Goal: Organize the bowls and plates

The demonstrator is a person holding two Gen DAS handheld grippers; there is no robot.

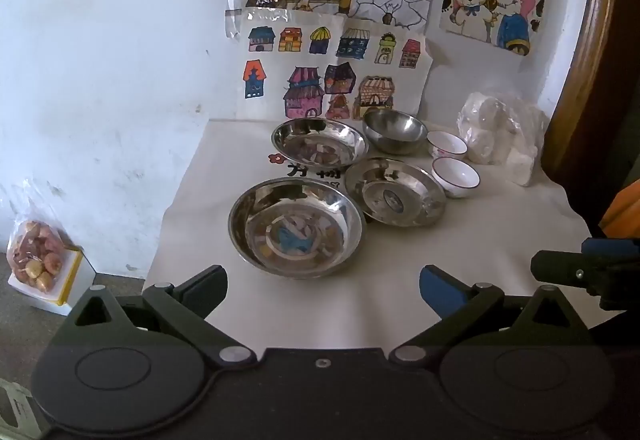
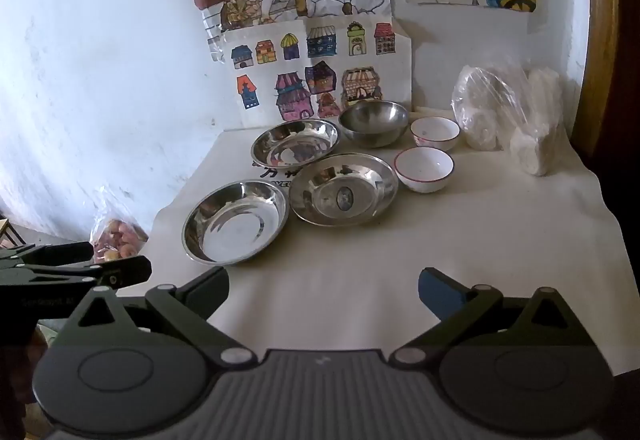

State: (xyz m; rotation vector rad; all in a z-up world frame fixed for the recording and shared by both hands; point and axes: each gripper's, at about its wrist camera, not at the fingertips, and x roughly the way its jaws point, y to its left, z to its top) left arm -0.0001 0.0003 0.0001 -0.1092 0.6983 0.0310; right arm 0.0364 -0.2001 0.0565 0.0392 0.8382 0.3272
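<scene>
Three shallow steel plates lie on the white-covered table: a near one (image 1: 296, 226) (image 2: 236, 220), a middle-right one (image 1: 395, 191) (image 2: 344, 189) and a far one (image 1: 319, 142) (image 2: 295, 142). Behind them stands a deep steel bowl (image 1: 394, 130) (image 2: 374, 122). Two white ceramic bowls with dark rims stand to the right, one nearer (image 1: 456, 176) (image 2: 424, 168) and one farther (image 1: 447, 144) (image 2: 435, 133). My left gripper (image 1: 323, 290) hovers open just short of the near plate, nothing between its fingers. My right gripper (image 2: 323, 292) is open too, over bare cloth in front of the plates.
A clear plastic bag of white items (image 1: 502, 134) (image 2: 508, 112) sits at the back right by a wooden frame (image 1: 588, 40). Children's drawings (image 1: 332, 80) hang on the wall. A bag of apples (image 1: 34, 256) rests on a box on the floor to the left, past the table edge.
</scene>
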